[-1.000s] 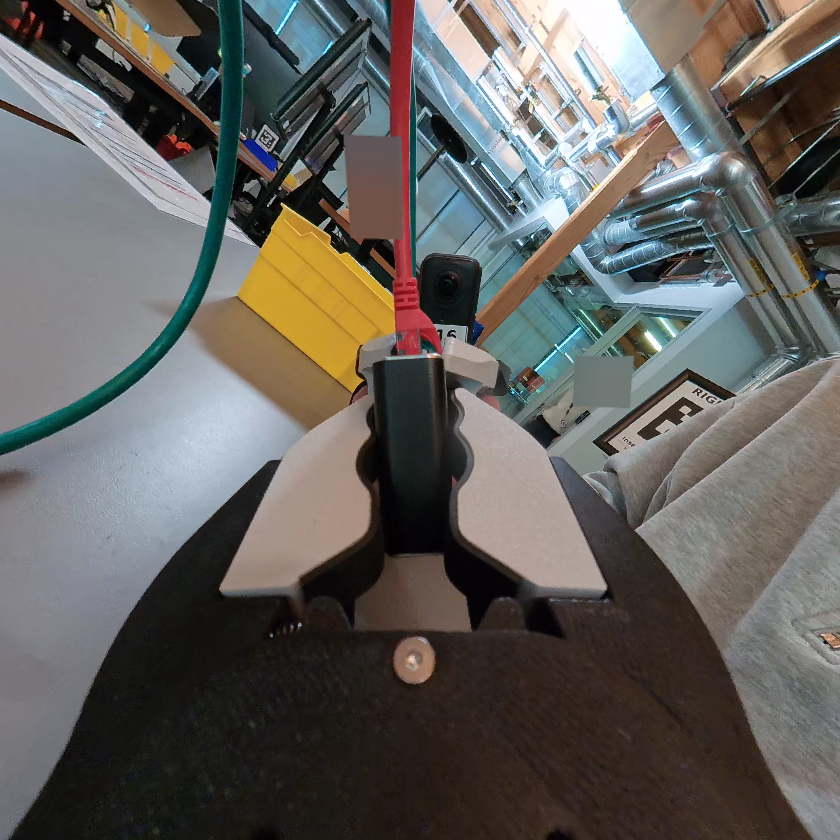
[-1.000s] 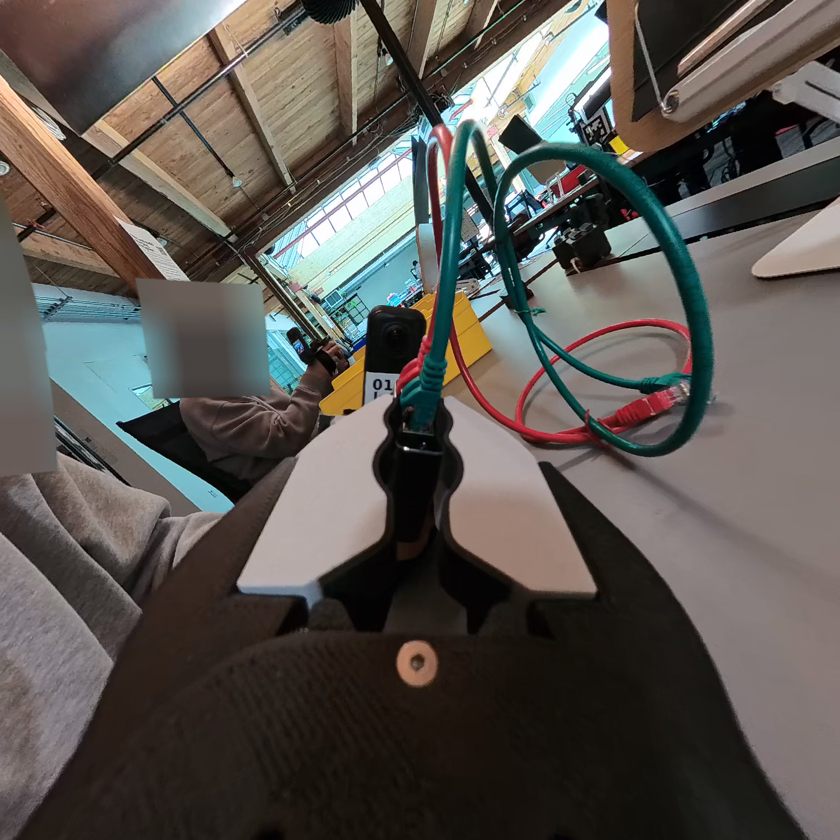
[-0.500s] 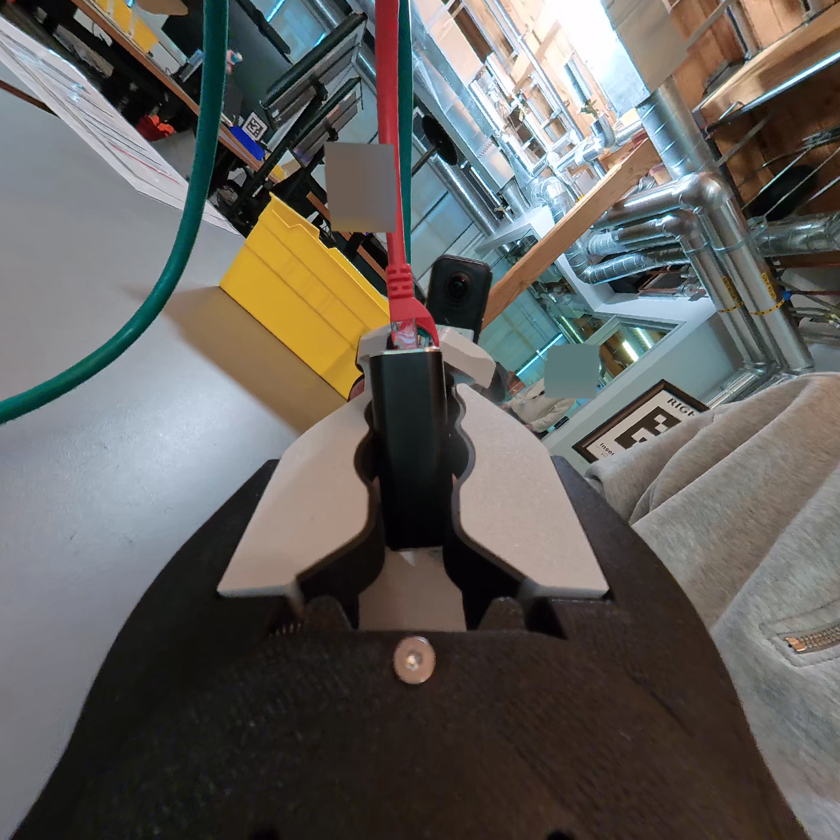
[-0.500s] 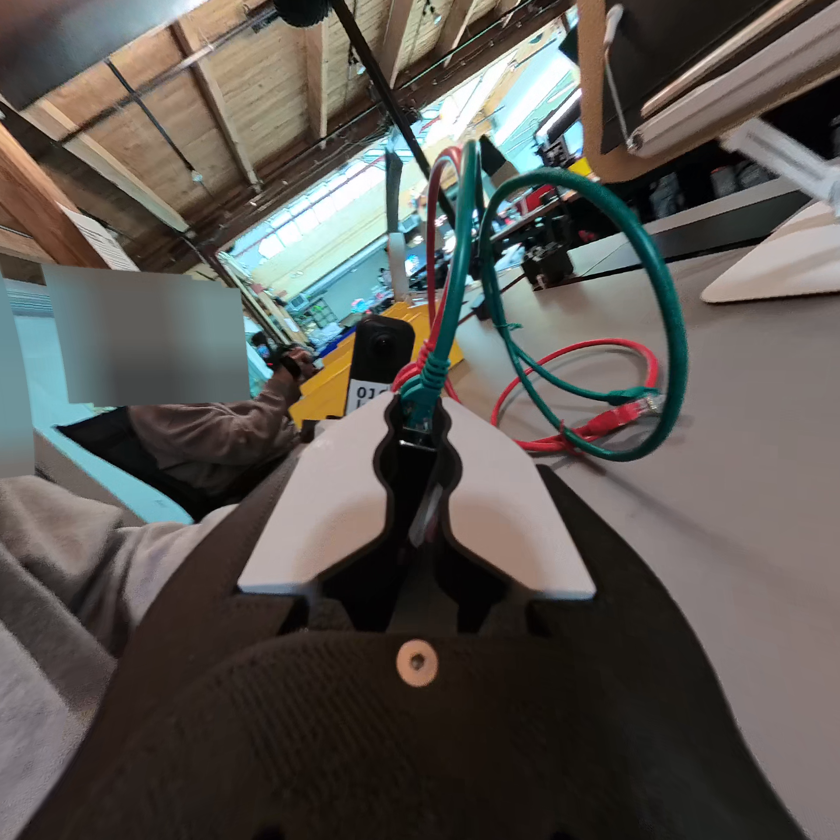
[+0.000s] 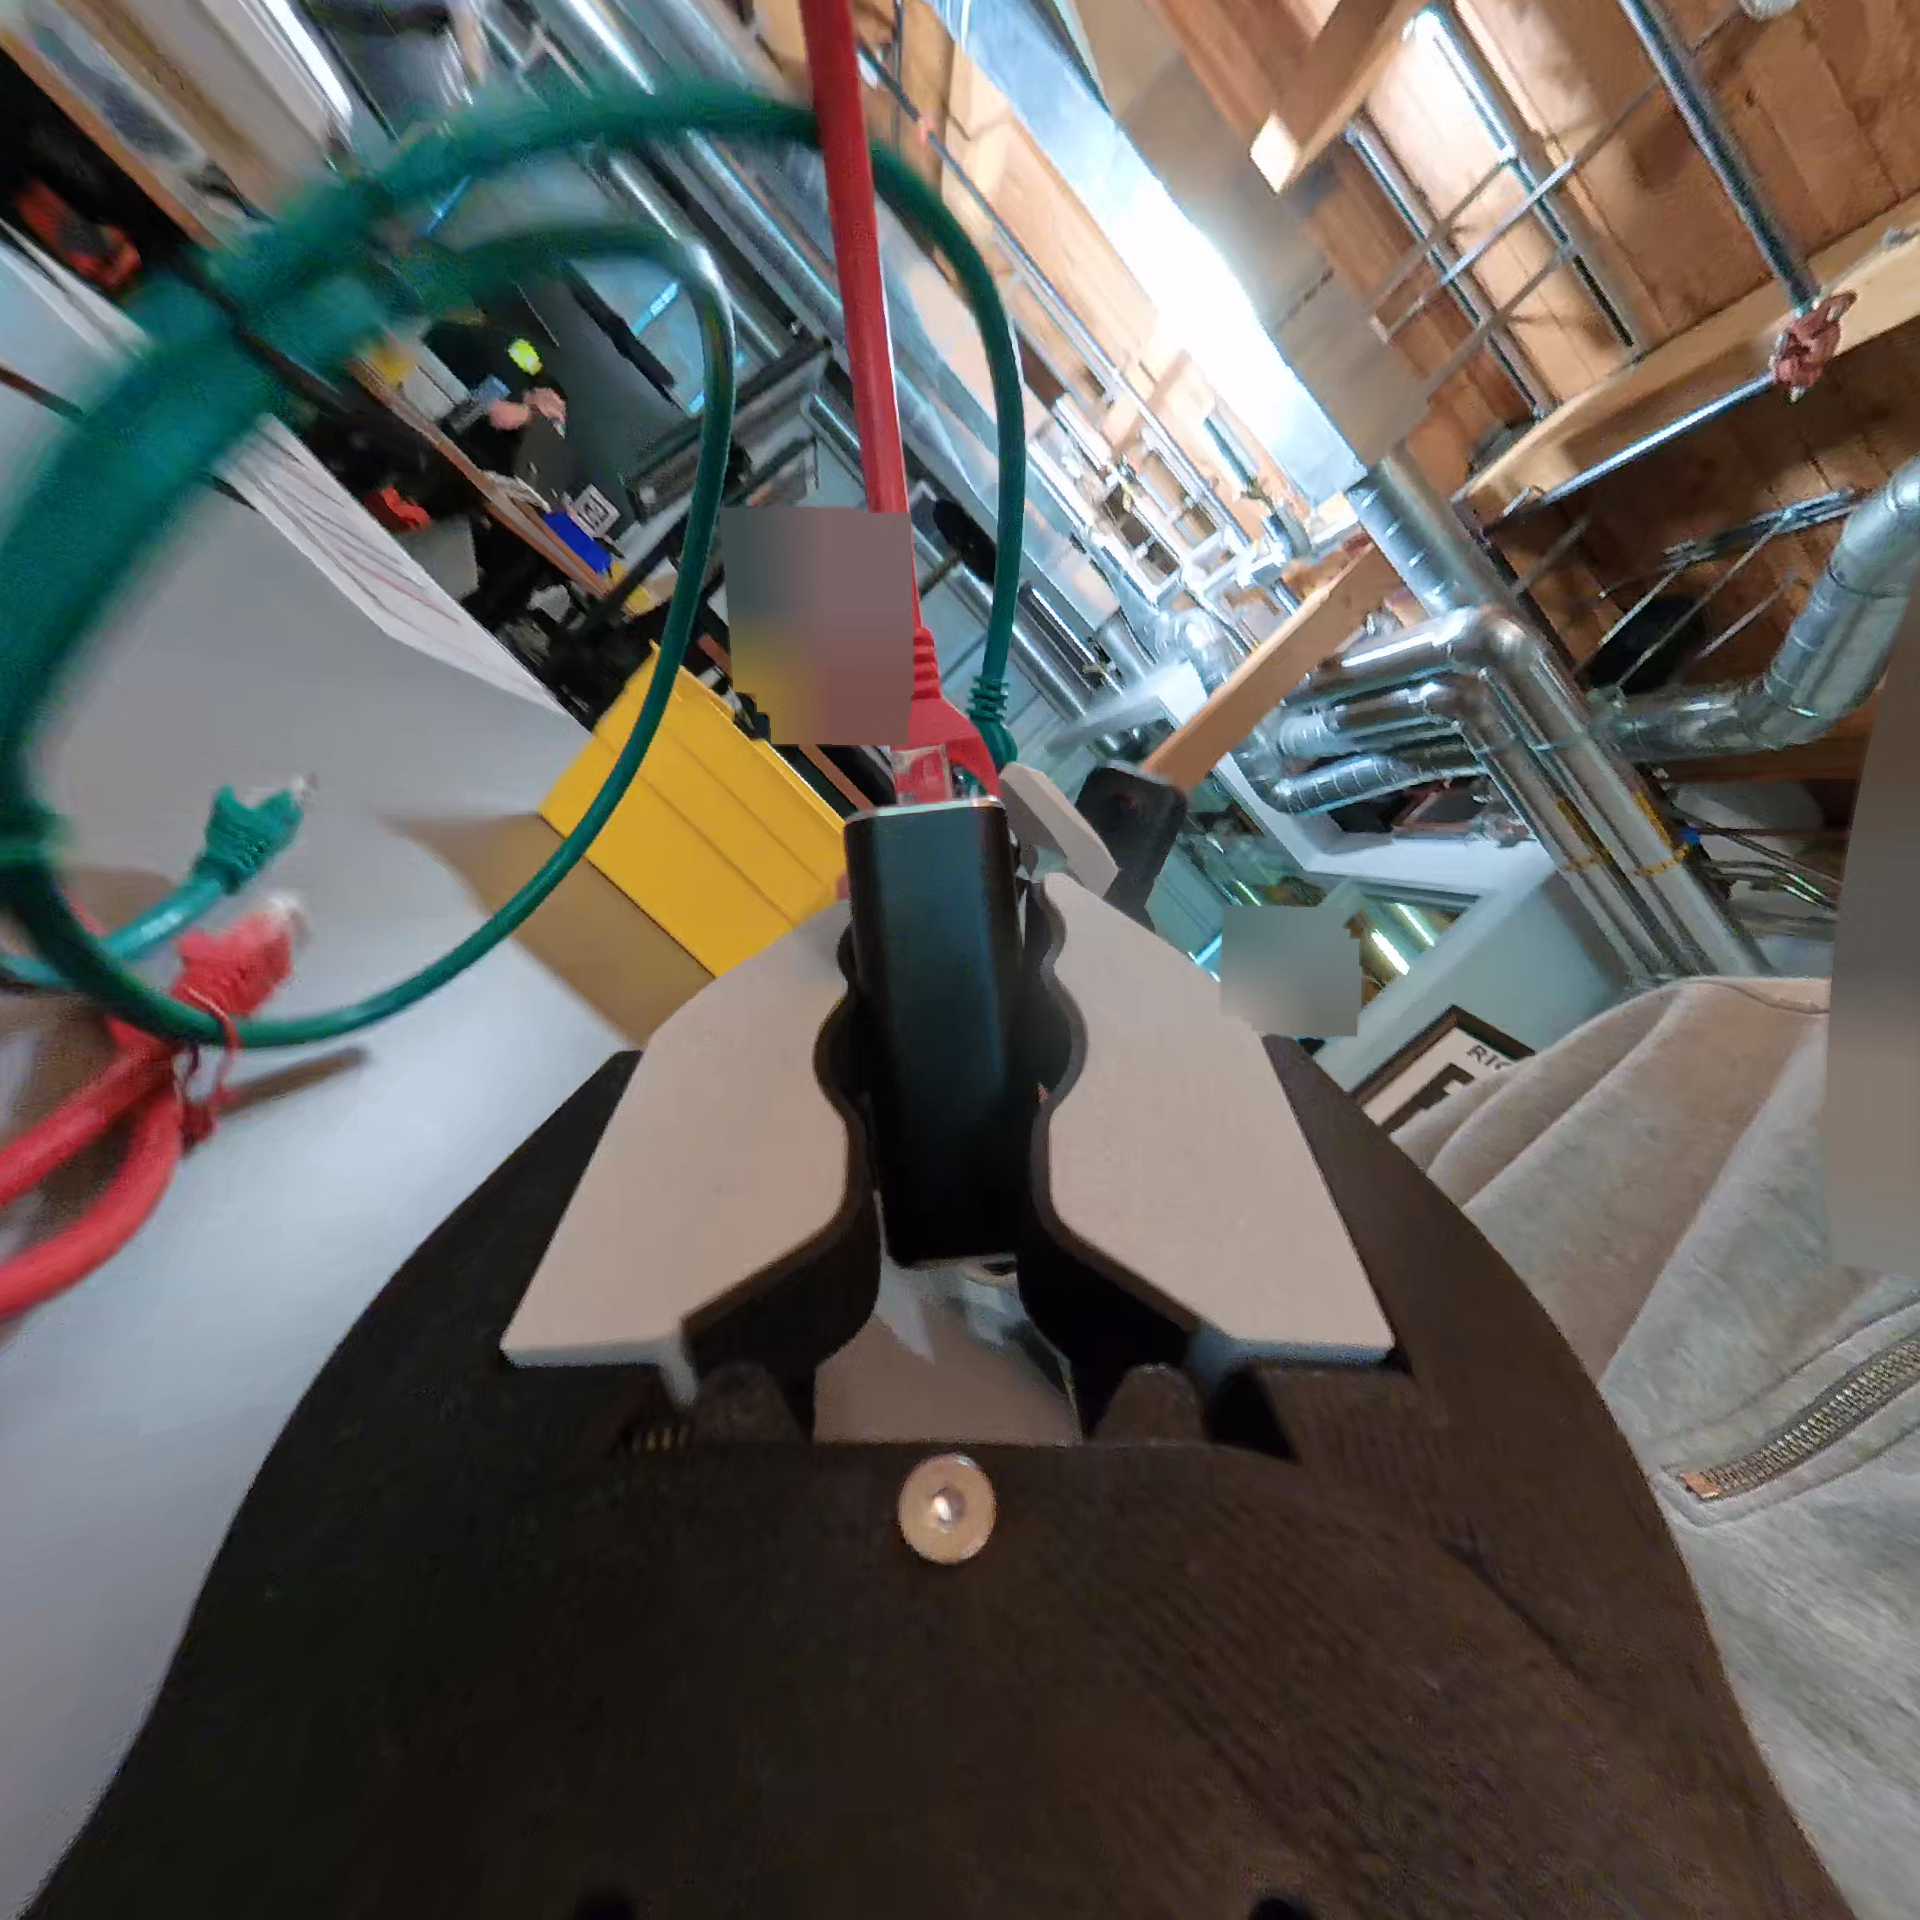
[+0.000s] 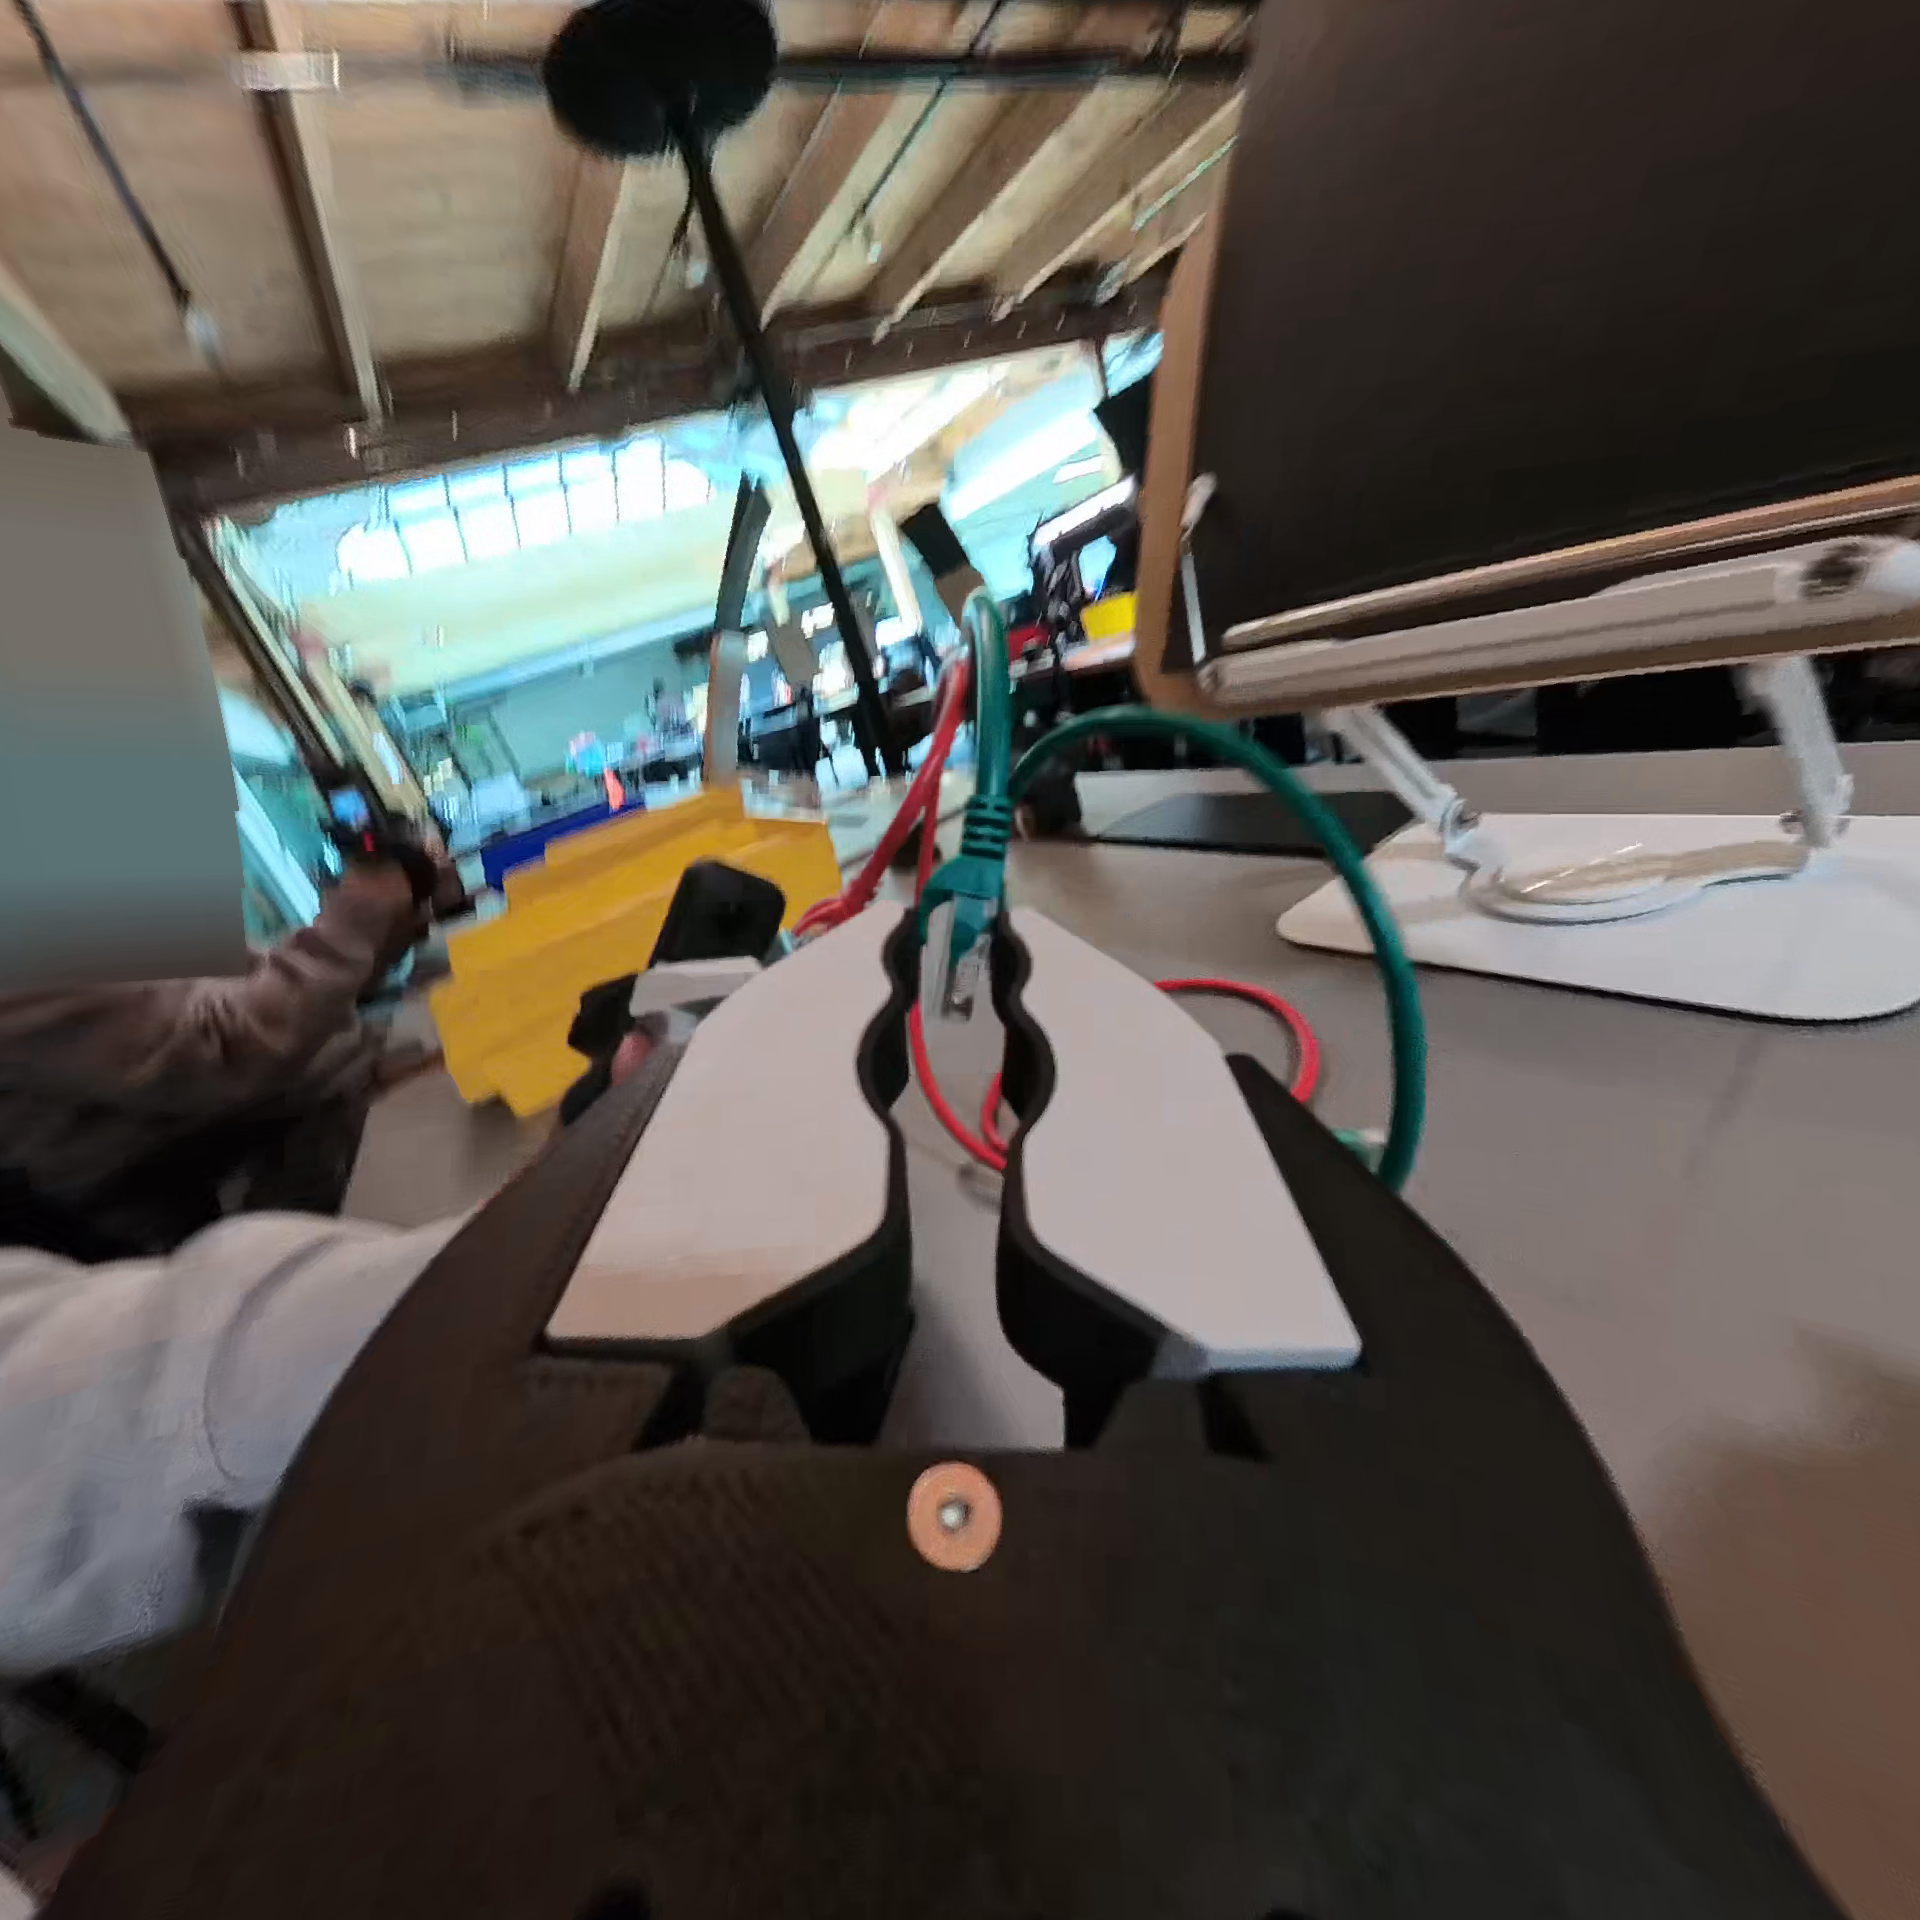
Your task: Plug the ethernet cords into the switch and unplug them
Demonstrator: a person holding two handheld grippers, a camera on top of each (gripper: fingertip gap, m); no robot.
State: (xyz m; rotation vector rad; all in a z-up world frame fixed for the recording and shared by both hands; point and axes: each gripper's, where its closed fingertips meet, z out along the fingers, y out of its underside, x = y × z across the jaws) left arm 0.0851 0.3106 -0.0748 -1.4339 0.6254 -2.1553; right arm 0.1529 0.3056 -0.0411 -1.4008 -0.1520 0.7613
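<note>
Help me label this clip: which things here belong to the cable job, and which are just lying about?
Job:
small black switch box clamped in left gripper
red ethernet cord plugged into it
green ethernet cord plug pinched in right gripper

Lying about:
yellow plastic bin
white laptop stand

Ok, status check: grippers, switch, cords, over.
Left gripper shut on black switch, red cord plugged in. Right gripper shut on green plug, clear of the switch. Loose cord loops on table.
</note>
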